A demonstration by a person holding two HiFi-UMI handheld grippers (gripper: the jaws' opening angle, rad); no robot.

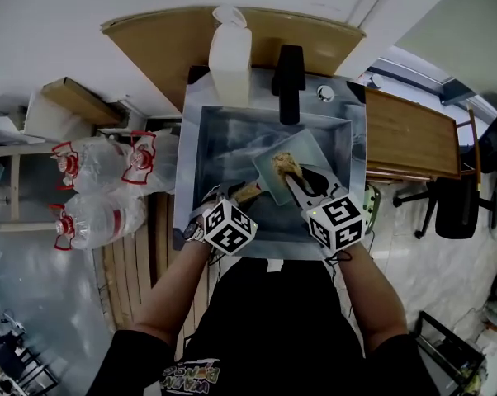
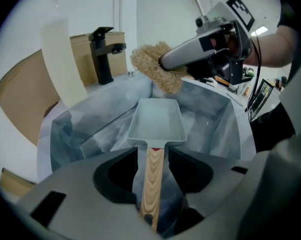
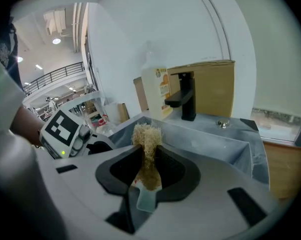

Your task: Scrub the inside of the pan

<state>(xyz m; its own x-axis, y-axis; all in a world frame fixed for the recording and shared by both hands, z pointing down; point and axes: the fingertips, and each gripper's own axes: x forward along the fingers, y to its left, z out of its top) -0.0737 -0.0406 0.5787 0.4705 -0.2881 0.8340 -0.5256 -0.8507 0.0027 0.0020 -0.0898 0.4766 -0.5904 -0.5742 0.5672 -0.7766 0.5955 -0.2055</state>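
Left gripper view: left claw point(image 2: 153, 156) wide, pan point(image 2: 158, 121) handle point(image 2: 151, 184) between its jaws, not gripped. Pan lies in sink point(image 2: 90, 129). Right claw point(image 3: 148, 159) clamped on scrubber point(image 3: 146, 136), above pan's far end.

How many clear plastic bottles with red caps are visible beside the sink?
3, all left of the sink: an upper-left bottle, a bottle nearest the sink, and a lower bottle below them. Others may be hidden.
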